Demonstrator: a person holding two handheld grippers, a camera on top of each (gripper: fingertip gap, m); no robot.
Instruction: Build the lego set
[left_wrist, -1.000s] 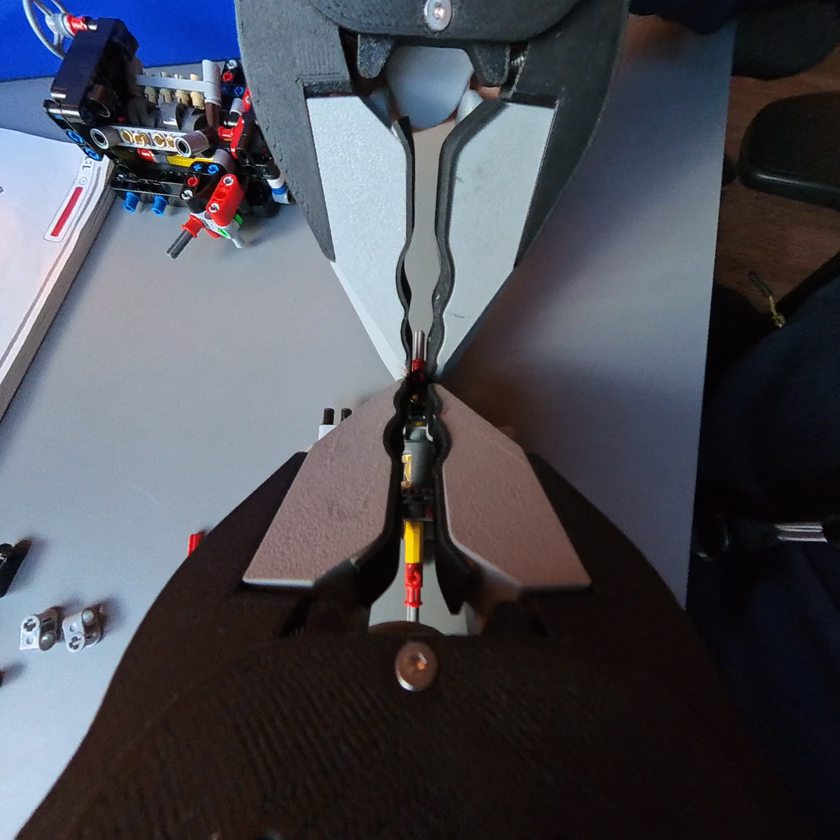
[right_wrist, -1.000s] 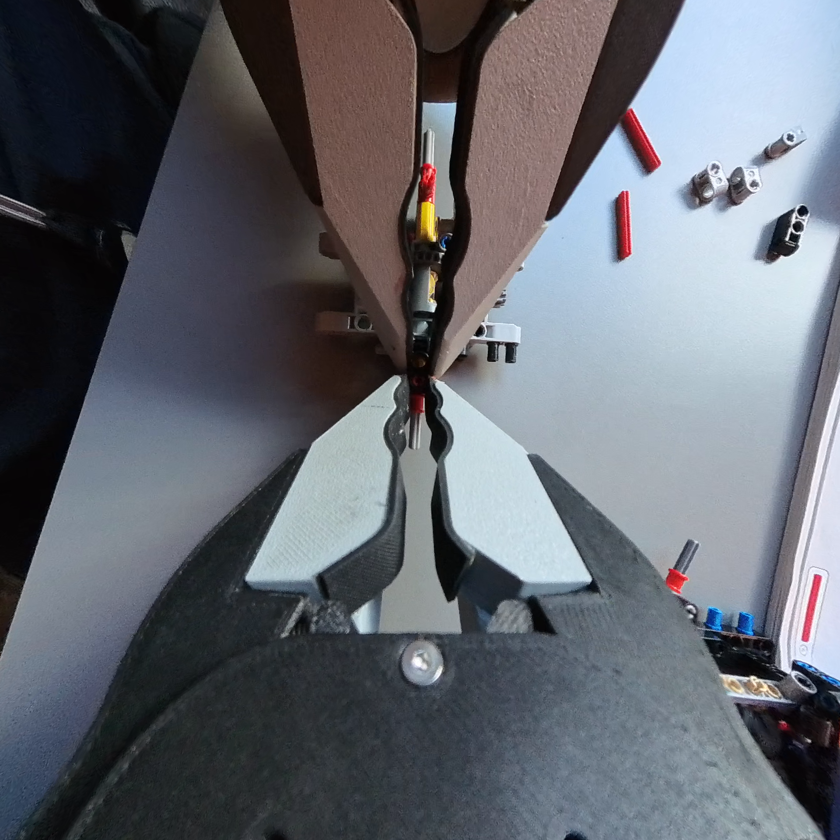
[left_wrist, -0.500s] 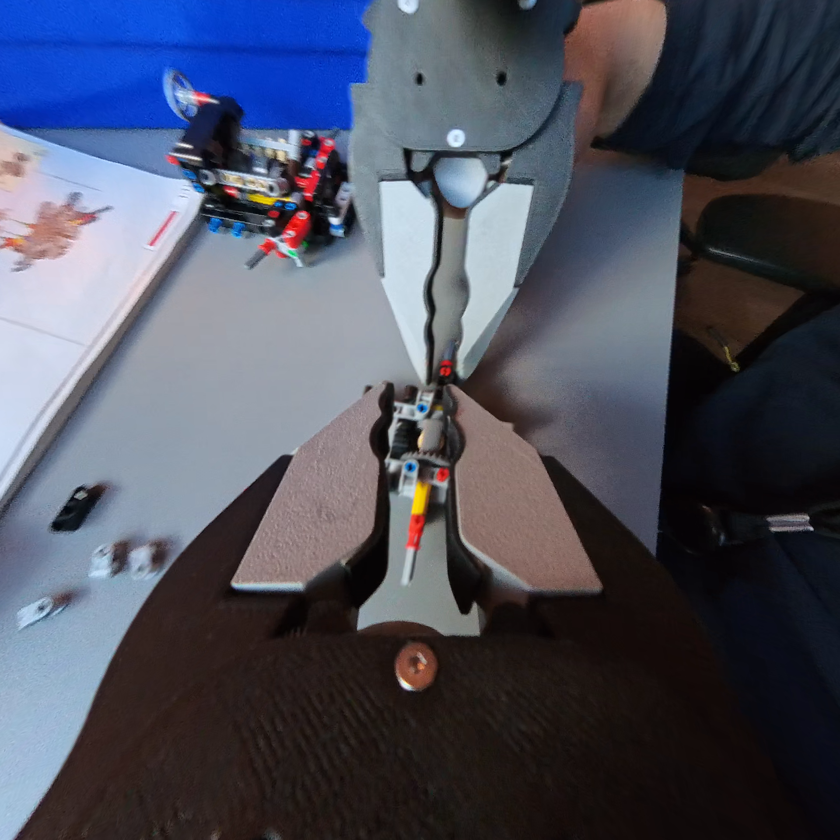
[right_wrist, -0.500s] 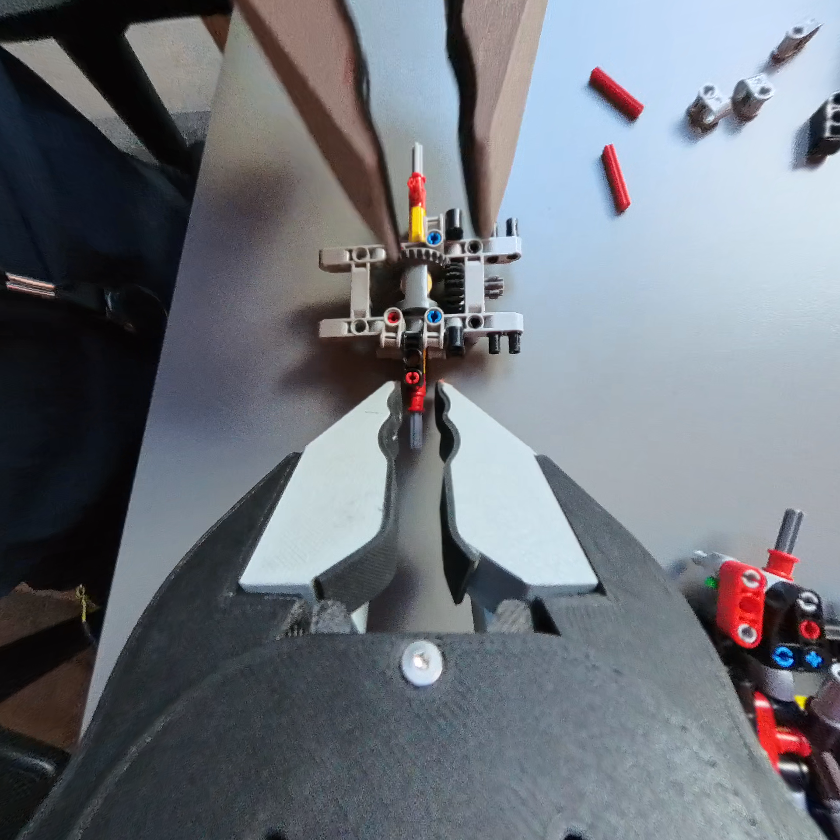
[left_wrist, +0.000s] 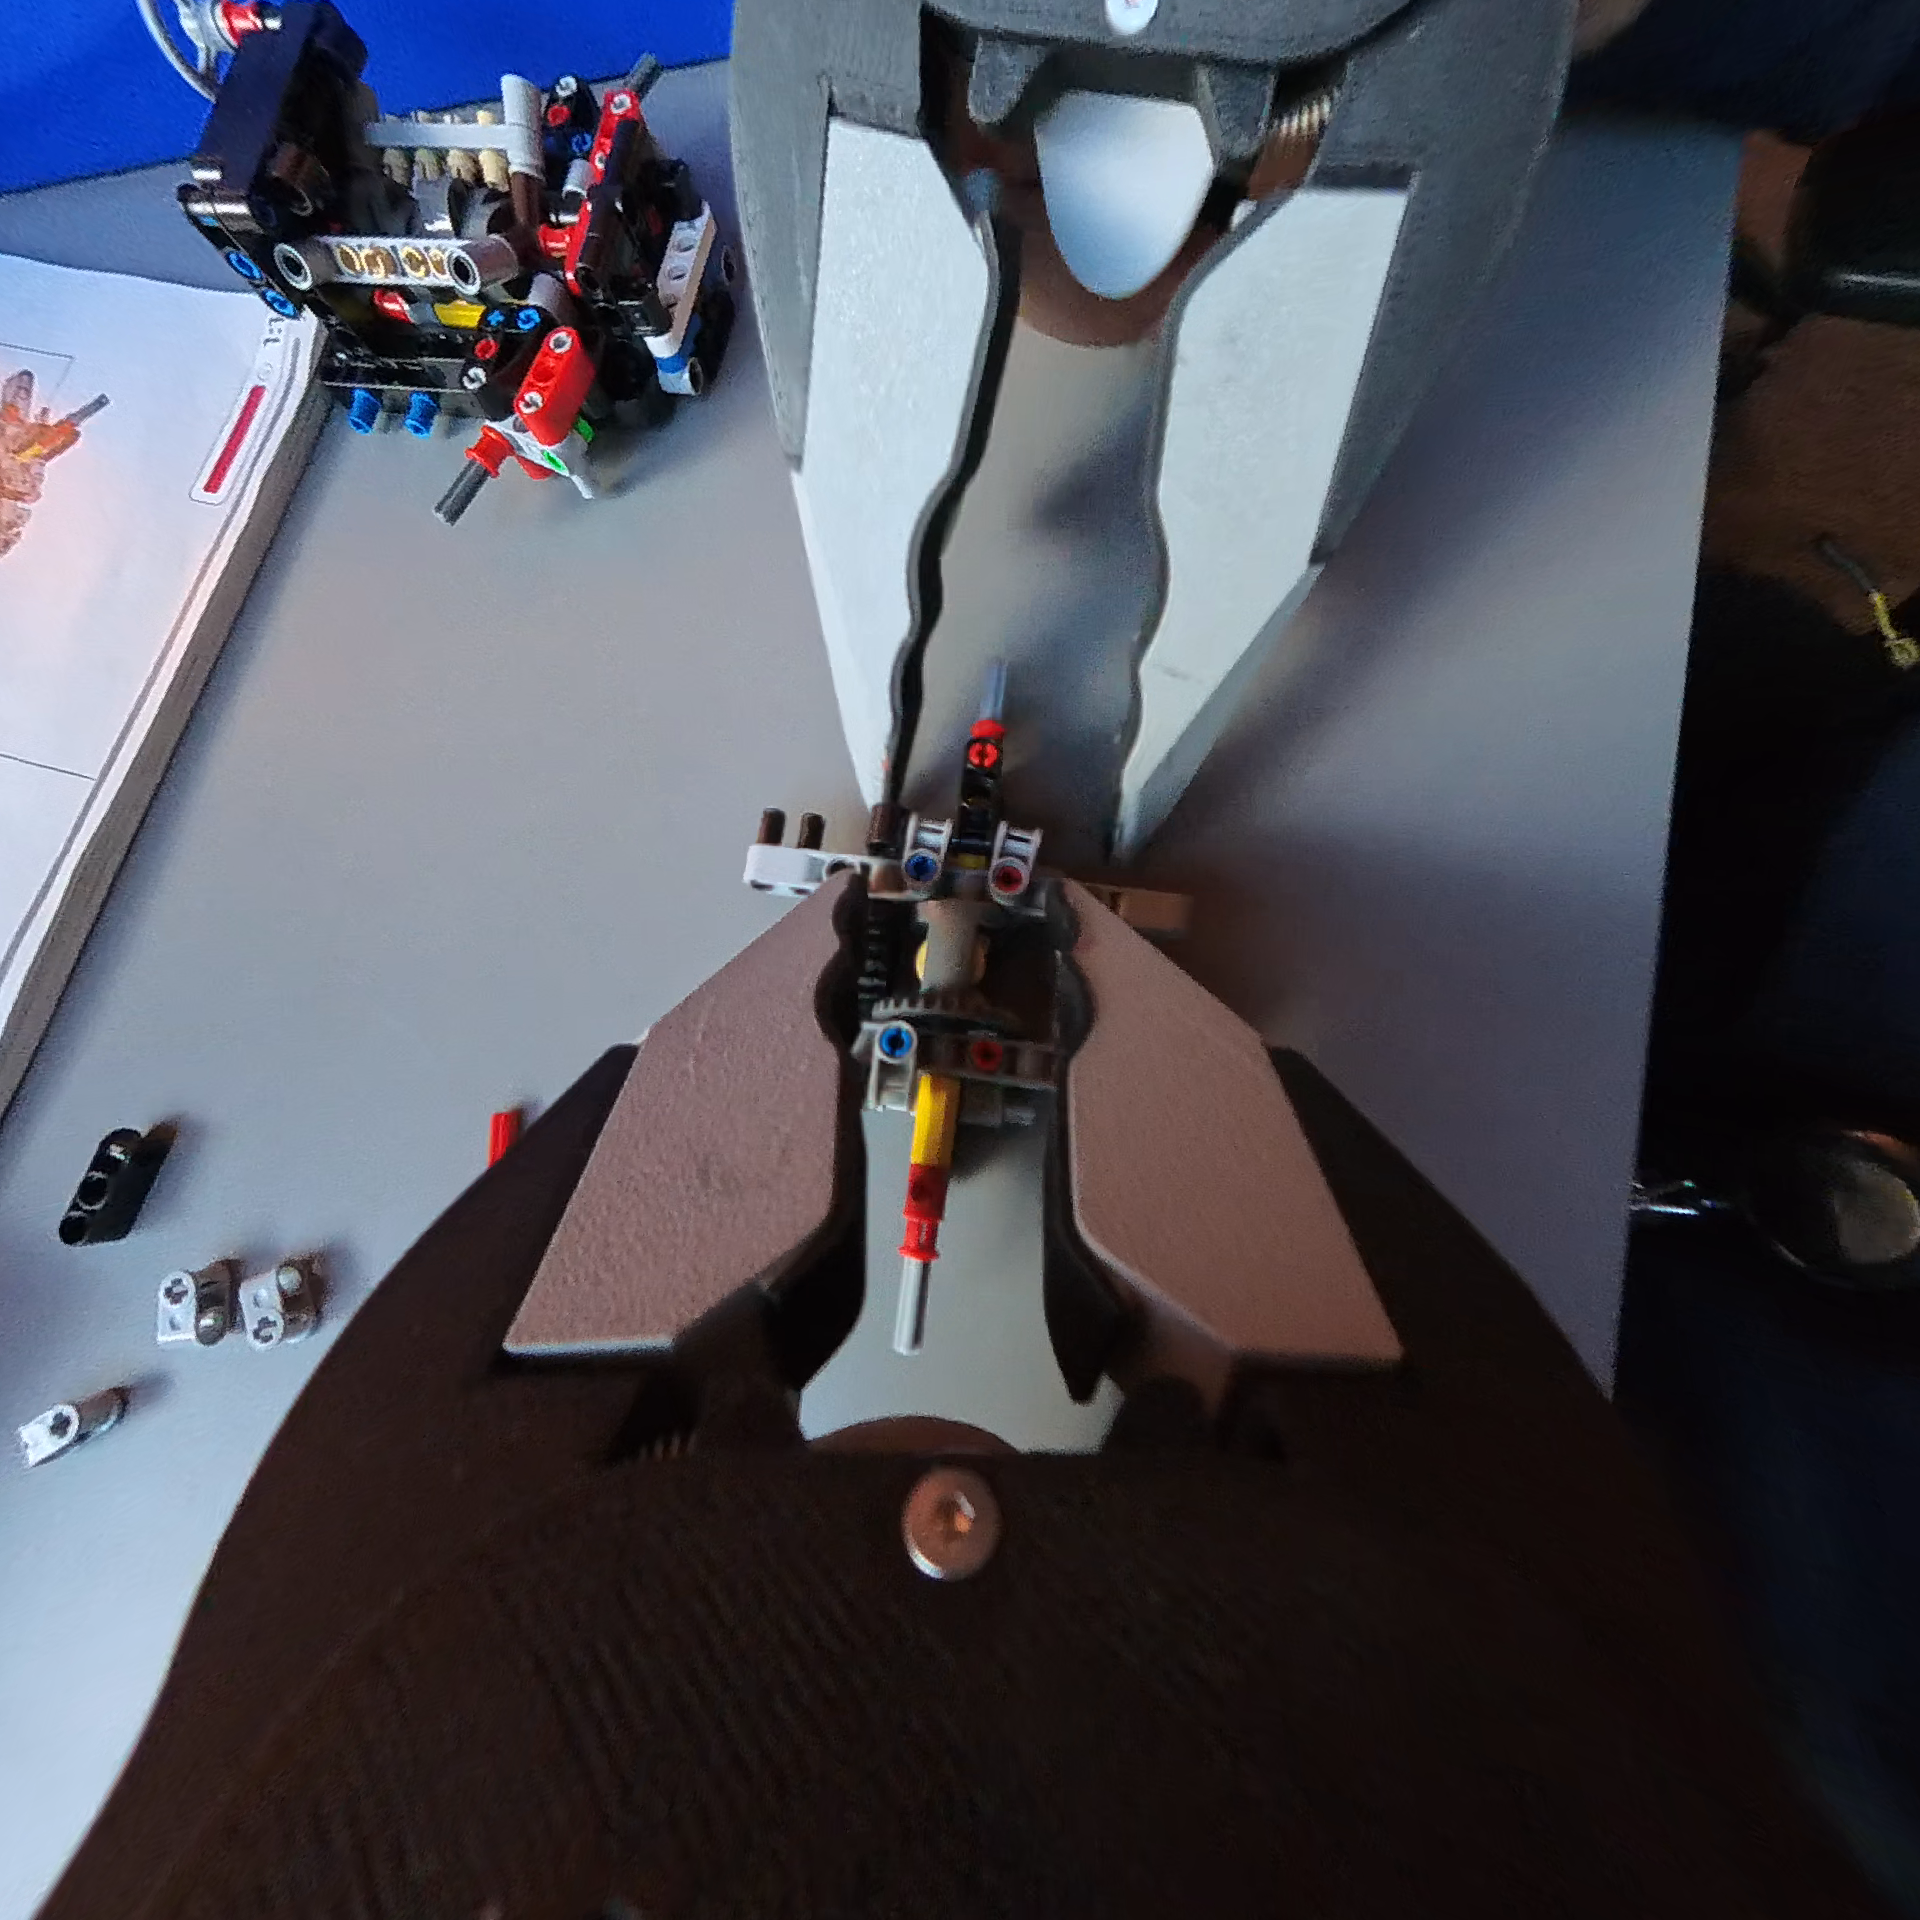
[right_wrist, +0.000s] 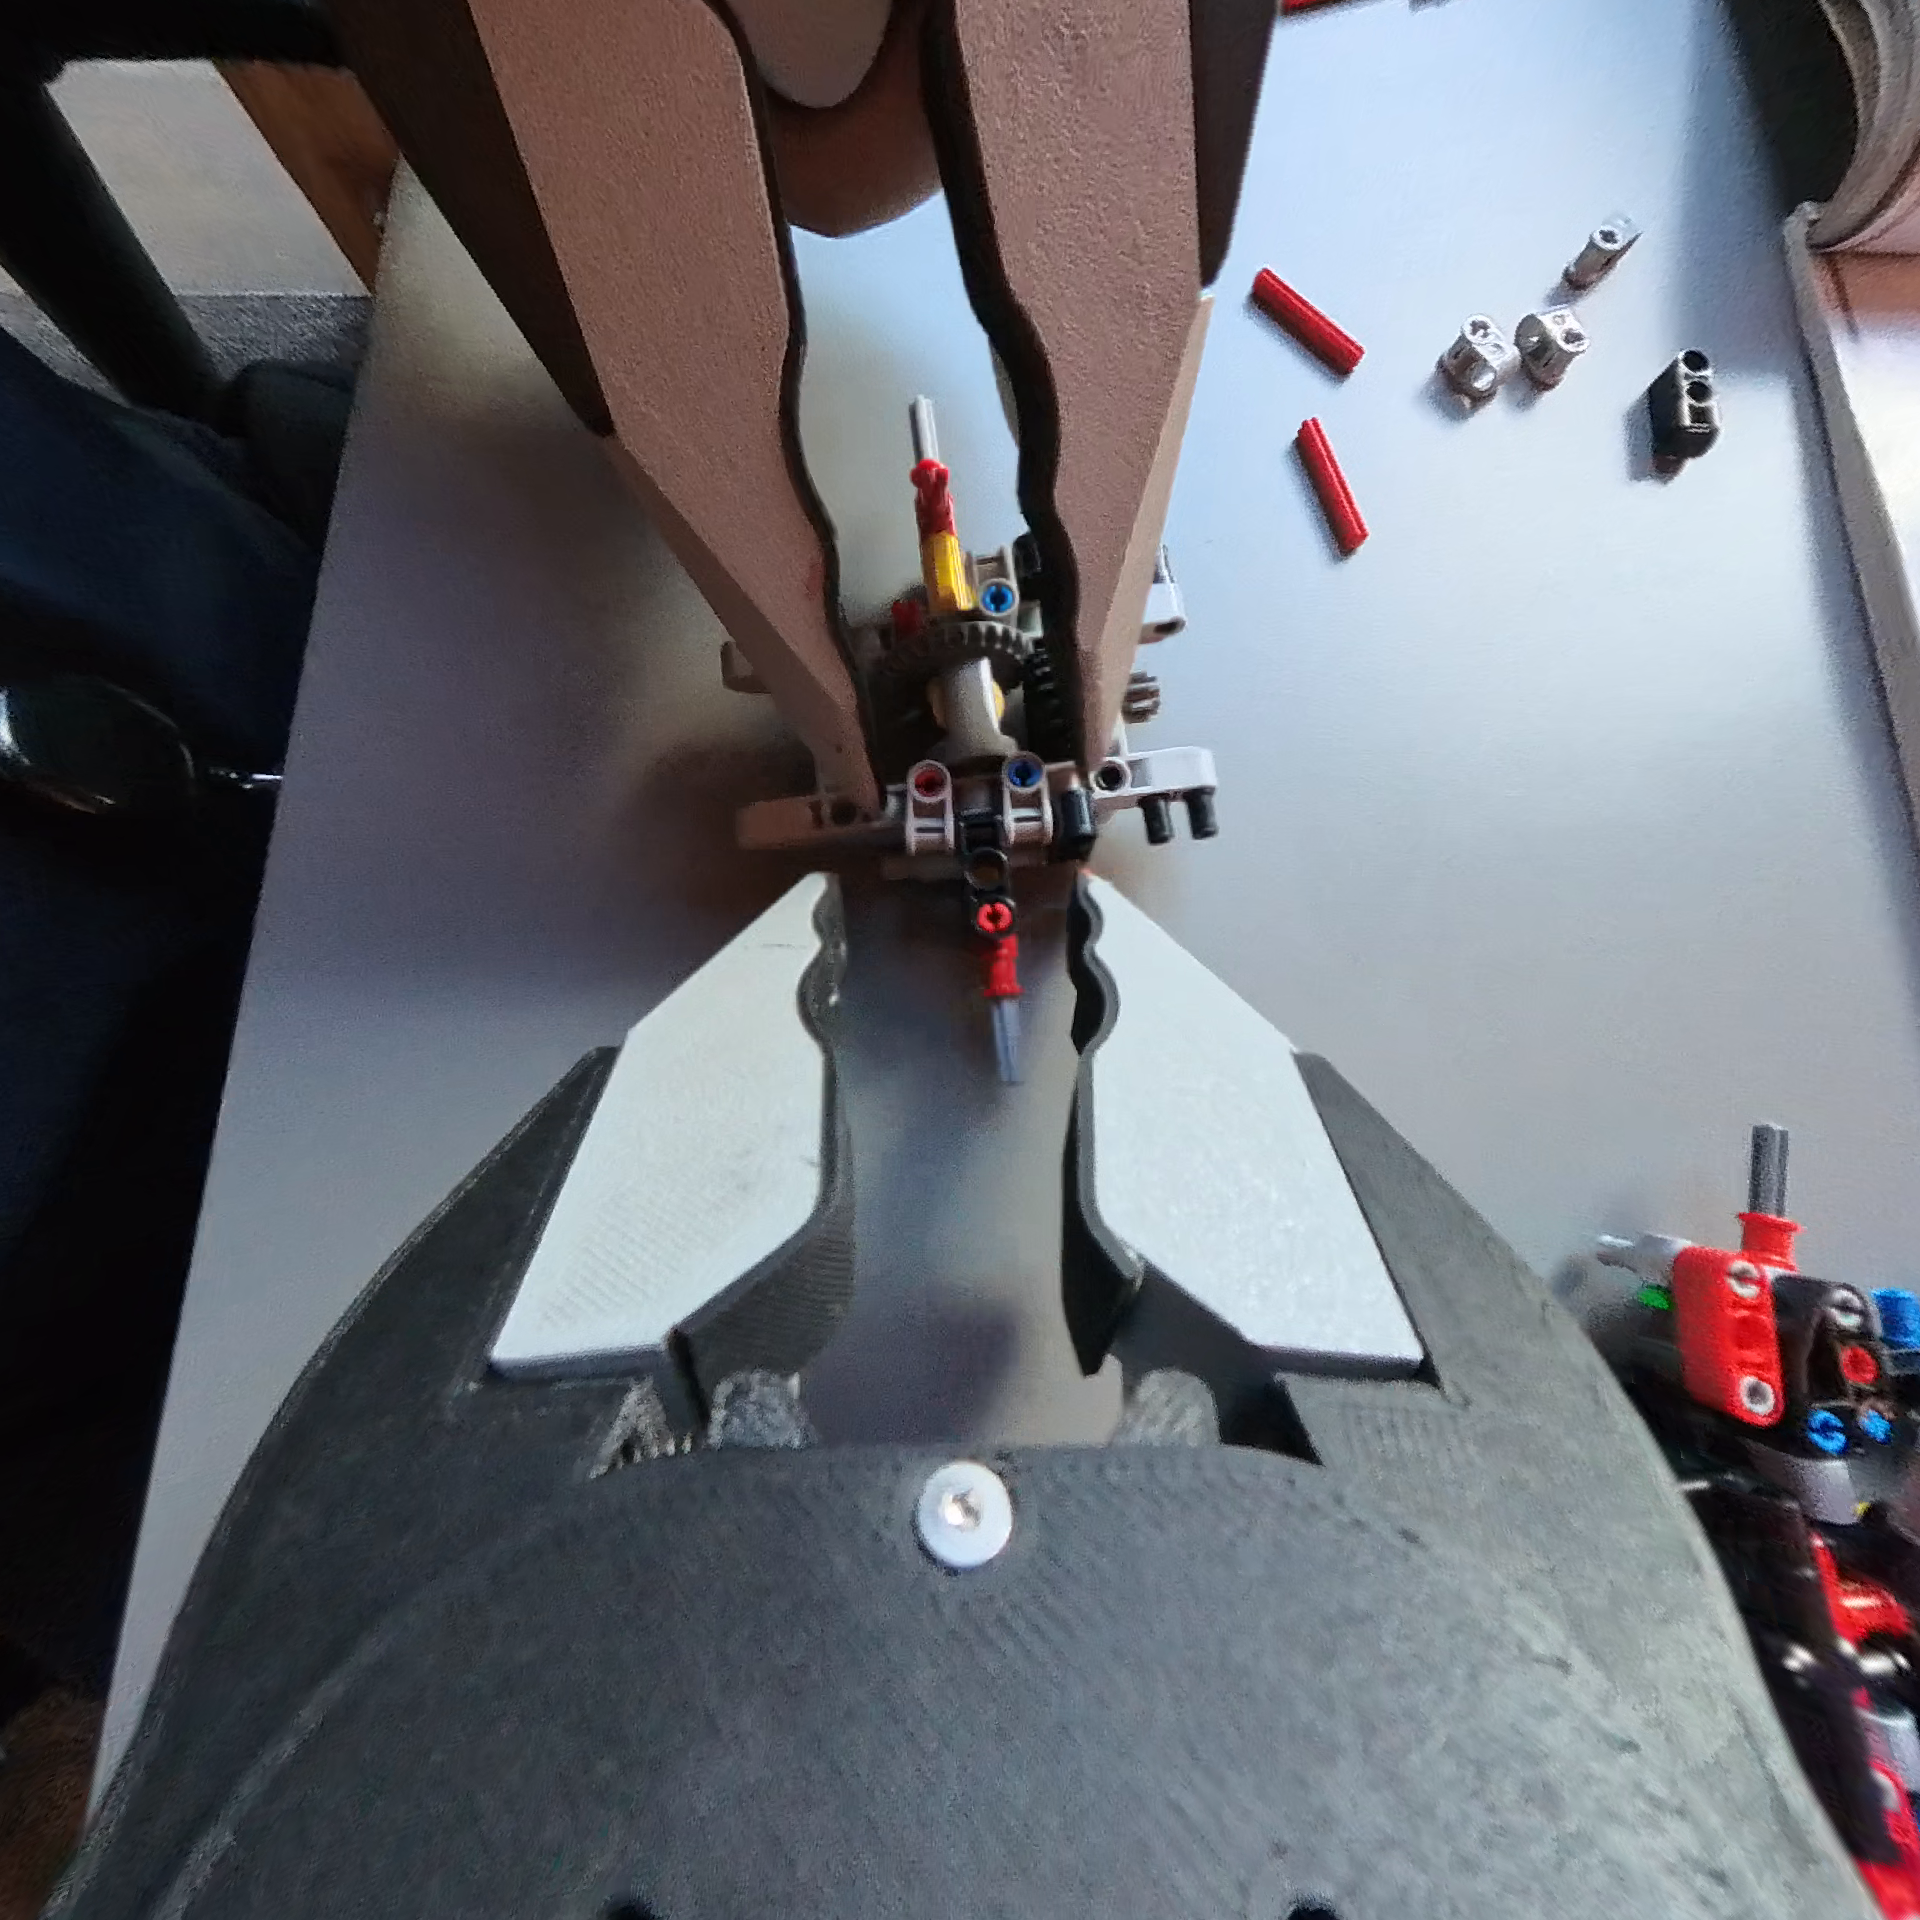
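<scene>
A small grey gear assembly with a long axle through it lies on the grey table. My left gripper, with brown fingers, is open and straddles its middle. The pads stand close beside its sides, and the yellow and red axle end lies free between the fingers. My right gripper, with pale grey fingers, is open opposite it. The other axle end with its red bush lies between its pads, clear of both. The right wrist view shows the left gripper over the assembly.
A large black and red model stands at the back left, beside an open booklet. Loose parts lie on the table: a black connector, grey connectors, red axles. The table edge is close on the right. Both grippers' tips are close together, under 4 cm apart. The black connector is about equally far from each gripper, around 15 cm. My right wrist view looks at it from another angle.
Both grippers were shut on the assembly's axle ends a second ago. Both have opened and let go. The assembly now lies flat on the table.
</scene>
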